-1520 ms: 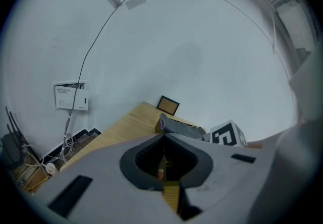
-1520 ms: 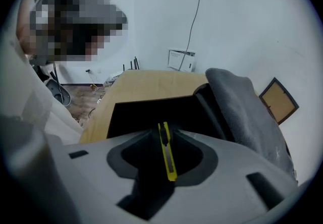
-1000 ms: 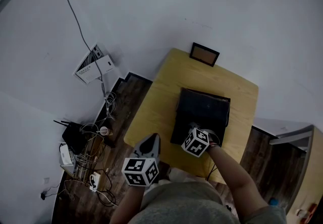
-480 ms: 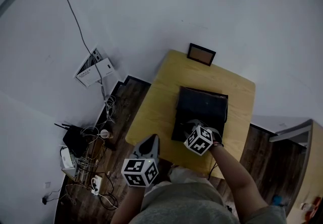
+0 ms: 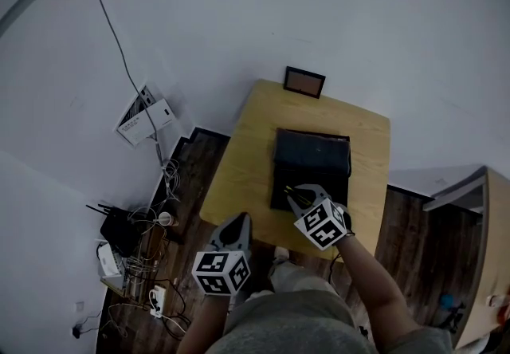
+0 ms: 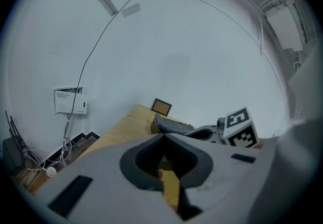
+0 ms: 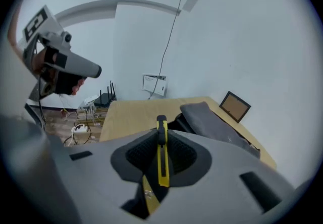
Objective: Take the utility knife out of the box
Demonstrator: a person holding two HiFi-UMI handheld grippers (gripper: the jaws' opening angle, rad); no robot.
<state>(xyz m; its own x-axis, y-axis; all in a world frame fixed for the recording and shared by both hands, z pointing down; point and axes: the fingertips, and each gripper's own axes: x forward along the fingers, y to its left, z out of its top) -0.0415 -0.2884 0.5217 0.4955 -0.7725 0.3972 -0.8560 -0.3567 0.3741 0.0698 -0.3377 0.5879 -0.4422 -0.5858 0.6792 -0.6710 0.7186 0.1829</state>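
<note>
A black box with its soft lid open lies on the yellow table. My right gripper hangs above the box's near edge, shut on the yellow and black utility knife. The knife stands upright between the jaws, its tip pointing out past them, lifted out of the box. My left gripper hovers off the table's near left corner with its jaws together and nothing in them. In the left gripper view its tips meet, and the right gripper's cube shows beyond.
A small framed picture leans on the wall at the table's far edge. A white wall box with a cable hangs at left. Routers and tangled cables cover the floor at left. A wooden cabinet stands at right.
My right gripper has risen from inside the box with the knife in it and rolled a little. The left gripper has shifted slightly.
</note>
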